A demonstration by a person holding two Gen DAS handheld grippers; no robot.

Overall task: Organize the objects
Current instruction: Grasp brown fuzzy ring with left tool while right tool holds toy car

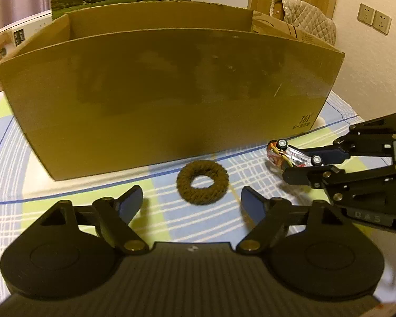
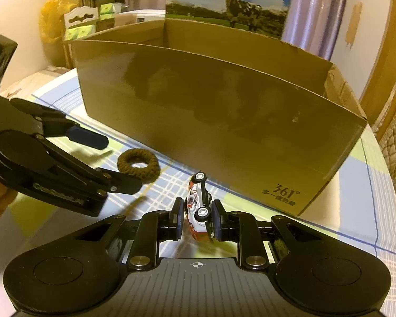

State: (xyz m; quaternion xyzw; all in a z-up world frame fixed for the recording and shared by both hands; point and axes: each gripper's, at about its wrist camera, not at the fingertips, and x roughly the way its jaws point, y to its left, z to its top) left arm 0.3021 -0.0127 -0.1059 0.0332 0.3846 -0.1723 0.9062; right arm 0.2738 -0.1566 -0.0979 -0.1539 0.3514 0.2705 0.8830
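A brown knitted ring (image 1: 202,182) lies on the plaid tablecloth in front of a big open cardboard box (image 1: 171,92). My left gripper (image 1: 190,200) is open, its fingers on either side just short of the ring. My right gripper (image 2: 198,220) is shut on a small orange-and-white toy car (image 2: 198,206), held on its side with wheels showing, low over the cloth near the box's front right corner. The car also shows in the left wrist view (image 1: 290,154). The ring also shows in the right wrist view (image 2: 137,164), with the box (image 2: 224,121) behind it.
The table (image 1: 66,203) has a blue, green and white plaid cloth. A milk carton with a cow picture (image 2: 229,2) stands behind the box. A quilted chair back (image 1: 303,18) is at the far right. Boxes and a yellow bag (image 2: 55,15) sit at the far left.
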